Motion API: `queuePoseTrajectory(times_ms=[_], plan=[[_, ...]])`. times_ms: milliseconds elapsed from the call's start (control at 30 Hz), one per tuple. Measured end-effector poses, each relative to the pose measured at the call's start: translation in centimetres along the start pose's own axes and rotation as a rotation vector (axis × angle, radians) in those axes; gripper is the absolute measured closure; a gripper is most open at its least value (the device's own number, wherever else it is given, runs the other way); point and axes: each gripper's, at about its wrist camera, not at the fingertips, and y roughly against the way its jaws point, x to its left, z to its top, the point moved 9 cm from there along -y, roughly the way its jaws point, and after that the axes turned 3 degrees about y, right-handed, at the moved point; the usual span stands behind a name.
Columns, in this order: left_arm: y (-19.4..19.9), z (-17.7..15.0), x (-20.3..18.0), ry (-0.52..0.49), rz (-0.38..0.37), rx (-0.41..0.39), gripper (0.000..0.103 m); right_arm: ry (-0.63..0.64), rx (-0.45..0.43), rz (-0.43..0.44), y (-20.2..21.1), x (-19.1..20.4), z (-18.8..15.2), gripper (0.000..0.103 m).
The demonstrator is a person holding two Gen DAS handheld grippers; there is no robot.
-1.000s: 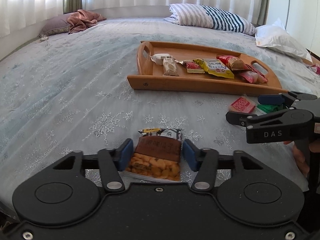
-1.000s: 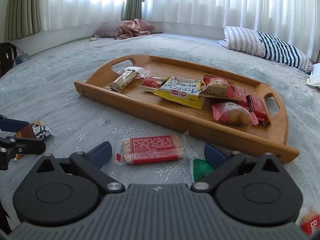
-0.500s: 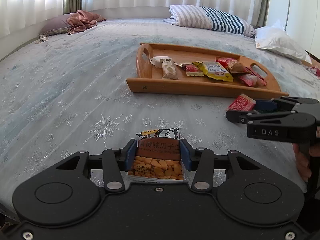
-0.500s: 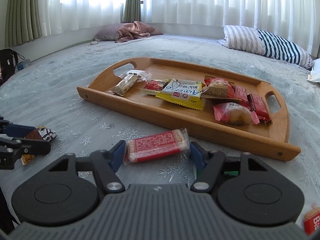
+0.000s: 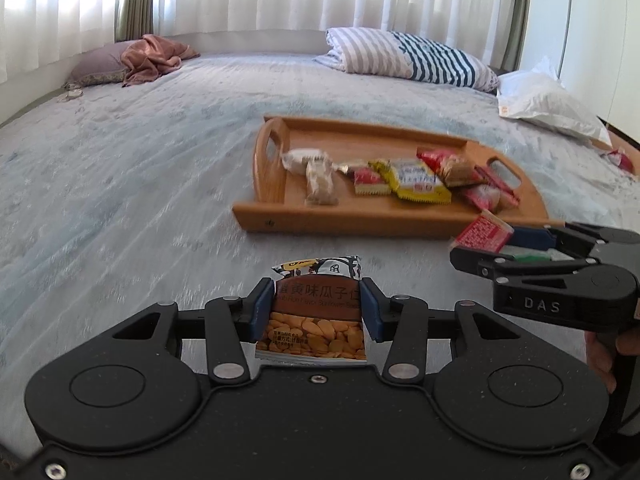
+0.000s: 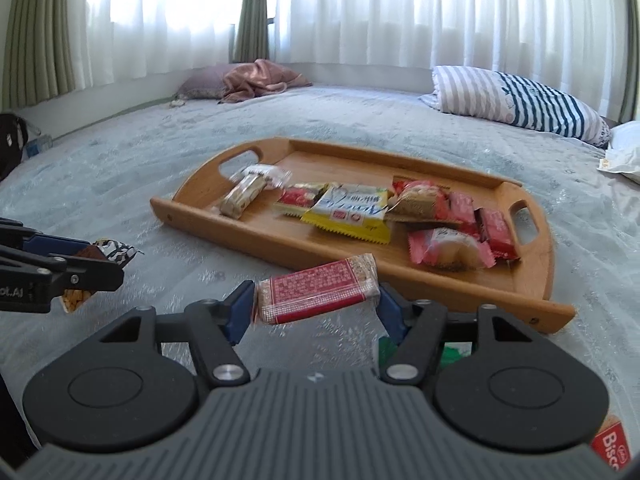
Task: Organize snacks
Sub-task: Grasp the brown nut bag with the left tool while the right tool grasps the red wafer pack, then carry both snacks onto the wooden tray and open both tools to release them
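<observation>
My left gripper (image 5: 316, 304) is shut on a brown sunflower seed packet (image 5: 316, 316) and holds it above the bedspread. It shows at the left of the right wrist view (image 6: 92, 264). My right gripper (image 6: 316, 300) is shut on a red wafer bar (image 6: 316, 290), lifted and tilted, just in front of the wooden tray (image 6: 280, 250). The bar also shows in the left wrist view (image 5: 484, 234). The tray (image 5: 344, 222) holds several snack packets, among them a yellow one (image 6: 352, 212).
A green packet (image 6: 452, 350) lies on the bed under my right gripper. A red biscuit pack (image 6: 610, 446) lies at the lower right. A striped pillow (image 5: 408, 58), a white pillow (image 5: 548, 104) and a pink cloth (image 5: 152, 56) lie far back.
Both grippers closed on their snacks and lifted them off the bed. The right gripper uncovered the green packet below it. Both moved nearer the tray.
</observation>
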Motion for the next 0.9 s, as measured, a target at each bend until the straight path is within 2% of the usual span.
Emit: queuePoseTrajectory(times_ms=[500,900], plan=[[-2.5,8.6,-2.6,-0.018,-0.053,-0.135,0.059,-0.156,-0.045,-0.105,-0.1,-7.0,4.2,0.036],[-9.0,14.2,-3.5,0.055,-0.074,-0.099,0.059,-0.248,-0.019,-0.12,-3.3,-12.4,7.2,0.036]])
